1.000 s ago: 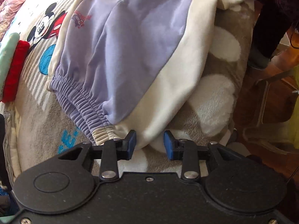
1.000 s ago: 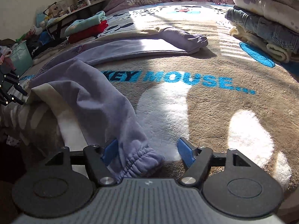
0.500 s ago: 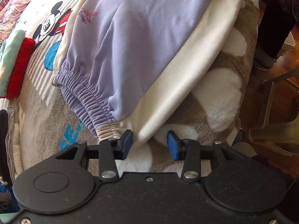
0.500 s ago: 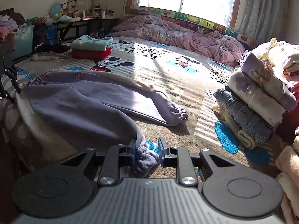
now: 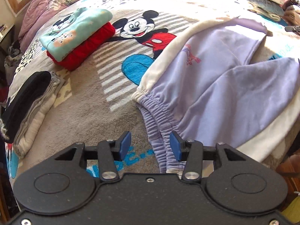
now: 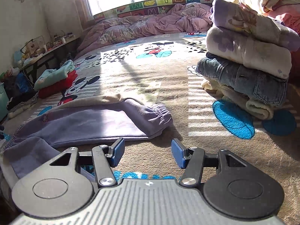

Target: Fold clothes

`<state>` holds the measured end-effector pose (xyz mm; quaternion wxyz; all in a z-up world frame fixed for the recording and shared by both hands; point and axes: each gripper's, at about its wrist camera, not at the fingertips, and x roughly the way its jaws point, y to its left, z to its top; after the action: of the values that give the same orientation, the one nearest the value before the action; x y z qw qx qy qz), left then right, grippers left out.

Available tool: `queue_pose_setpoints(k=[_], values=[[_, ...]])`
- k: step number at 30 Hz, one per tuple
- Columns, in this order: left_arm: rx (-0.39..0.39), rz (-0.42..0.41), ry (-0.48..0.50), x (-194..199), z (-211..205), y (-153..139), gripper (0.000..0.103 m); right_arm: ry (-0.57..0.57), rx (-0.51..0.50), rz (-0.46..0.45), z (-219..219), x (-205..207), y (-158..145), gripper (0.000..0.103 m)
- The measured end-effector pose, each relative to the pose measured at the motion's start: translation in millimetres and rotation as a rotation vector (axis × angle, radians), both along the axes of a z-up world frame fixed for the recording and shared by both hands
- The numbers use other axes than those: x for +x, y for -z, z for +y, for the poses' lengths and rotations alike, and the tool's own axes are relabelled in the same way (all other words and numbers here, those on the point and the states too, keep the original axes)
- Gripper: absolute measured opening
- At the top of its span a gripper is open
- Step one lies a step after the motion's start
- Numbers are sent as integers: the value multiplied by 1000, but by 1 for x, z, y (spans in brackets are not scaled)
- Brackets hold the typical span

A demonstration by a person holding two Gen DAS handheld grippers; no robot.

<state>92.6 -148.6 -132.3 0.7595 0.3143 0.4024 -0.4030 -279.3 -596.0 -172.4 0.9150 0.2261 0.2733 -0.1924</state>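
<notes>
Lilac jogging trousers (image 5: 215, 78) with cream side stripes lie spread on the Mickey Mouse blanket (image 5: 90, 112). My left gripper (image 5: 150, 146) points down at their elastic waistband (image 5: 161, 123). The waistband runs between the blue pads, close to the right pad (image 5: 175, 147), and is not pinched; the jaws are opening. In the right wrist view one trouser leg lies flat with its cuff (image 6: 159, 112) just ahead of my right gripper (image 6: 148, 152). Its jaws are opening with only blanket between them. The other leg (image 6: 28, 153) is bunched at the lower left.
A teal top folded on a red one (image 5: 78, 35) sits at the far left, with black and grey folded clothes (image 5: 28, 103) nearer. A tall pile of folded clothes (image 6: 247, 56) stands at the right, a crumpled pink quilt (image 6: 150, 24) behind. The bed's edge drops to wooden floor (image 5: 288, 168).
My right gripper closed on a trouser cuff, carried it up, then let it go and now stands empty. My left gripper swung from the cream side stripe to the waistband and widened.
</notes>
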Motion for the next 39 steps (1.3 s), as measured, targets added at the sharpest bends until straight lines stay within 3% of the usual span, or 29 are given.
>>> queue_pose_setpoints(k=[7, 12, 15, 21, 23, 24, 25, 27, 31, 35, 39], values=[[-126, 88, -223, 49, -9, -2, 44, 117, 238, -104, -66, 48, 43, 63], [-235, 180, -346, 80, -20, 0, 44, 65, 274, -111, -92, 85, 66, 63], [-228, 231, -360, 91, -34, 12, 44, 21, 291, -123, -103, 102, 73, 64], [-98, 300, -241, 82, -61, 42, 44, -109, 256, -100, -110, 121, 74, 65], [-79, 300, -229, 81, -61, 46, 43, -141, 278, -116, -111, 122, 76, 64], [-72, 297, -226, 81, -62, 47, 40, -163, 283, -120, -110, 123, 76, 55], [-64, 291, -219, 79, -63, 48, 37, -184, 271, -113, -106, 124, 76, 39], [-31, 249, -185, 73, -72, 50, 31, -212, 225, -91, -97, 128, 74, 24], [-17, 171, -150, 67, -85, 41, 26, -212, 130, -96, -88, 128, 60, 23], [-34, 102, -155, 71, -88, 29, 25, -145, 82, -175, -97, 111, 40, 22], [-112, 51, -175, 81, -90, 8, 24, -81, -13, -266, -101, 95, 20, 22]])
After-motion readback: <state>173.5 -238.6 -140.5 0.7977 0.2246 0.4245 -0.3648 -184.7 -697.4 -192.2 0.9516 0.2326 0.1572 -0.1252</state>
